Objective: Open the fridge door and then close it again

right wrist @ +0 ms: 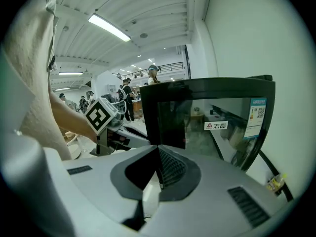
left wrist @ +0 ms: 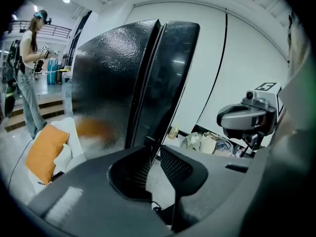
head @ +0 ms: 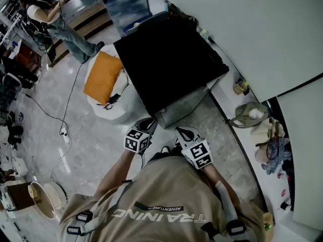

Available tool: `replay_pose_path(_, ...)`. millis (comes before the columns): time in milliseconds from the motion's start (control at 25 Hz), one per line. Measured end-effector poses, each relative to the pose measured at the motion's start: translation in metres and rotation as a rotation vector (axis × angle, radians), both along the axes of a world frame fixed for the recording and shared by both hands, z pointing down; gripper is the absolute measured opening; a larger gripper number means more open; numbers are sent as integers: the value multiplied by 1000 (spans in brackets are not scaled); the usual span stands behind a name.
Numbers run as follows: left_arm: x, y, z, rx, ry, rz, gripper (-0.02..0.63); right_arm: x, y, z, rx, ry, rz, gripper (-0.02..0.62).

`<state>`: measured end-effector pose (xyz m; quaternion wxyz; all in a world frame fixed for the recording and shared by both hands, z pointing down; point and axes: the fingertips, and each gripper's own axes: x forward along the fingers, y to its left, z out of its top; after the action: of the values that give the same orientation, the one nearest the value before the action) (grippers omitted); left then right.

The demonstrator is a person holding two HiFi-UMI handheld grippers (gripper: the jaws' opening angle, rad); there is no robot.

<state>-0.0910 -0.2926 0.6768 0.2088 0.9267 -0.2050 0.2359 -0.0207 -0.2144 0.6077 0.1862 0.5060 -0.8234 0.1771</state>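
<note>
While the fridge sits closed, left tongs and right tongs hover.

Two hand-held grippers, one marker cube apiece. One black fridge just ahead of both. One orange cushion to the left of the left hand-held gripper. One person standing well beyond it.

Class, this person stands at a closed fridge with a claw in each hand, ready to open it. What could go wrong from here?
1. The right claw looks shut in front of the glossy fridge door, so it may slide off rather than catch the edge.
2. A bottle and bags crowd the ledge beside the fridge. A swinging door or elbow might knock them.
</note>
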Motion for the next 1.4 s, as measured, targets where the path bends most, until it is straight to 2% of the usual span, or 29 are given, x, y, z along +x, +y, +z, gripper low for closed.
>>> replay_pose_path(240, -1, 1, -2, 11, 7, 3, 49, -5, 6, -3, -2, 2, 26, -5)
replay_pose_path(360, 0, -1, -2, 35, -9, -22, 49, -2, 11, -1, -13, 4, 49, -5)
replay_pose_path(760, 0, -1, -1, 8, 19, -34, 49, 2, 29, 8, -43, -2, 101, -5)
replay_pose_path(1160, 2, -2, -1, 6, 23, -64, 50, 6, 32, 7, -41, -4, 94, -5)
replay_pose_path(1320, 2, 19, -3, 26, 16, -31, 49, 4, 37, 5, -31, -10, 75, -5)
replay_pose_path(1400, 9, 44, -3, 45, 24, -47, 48, 9, 39, 5, -27, -8, 68, -5)
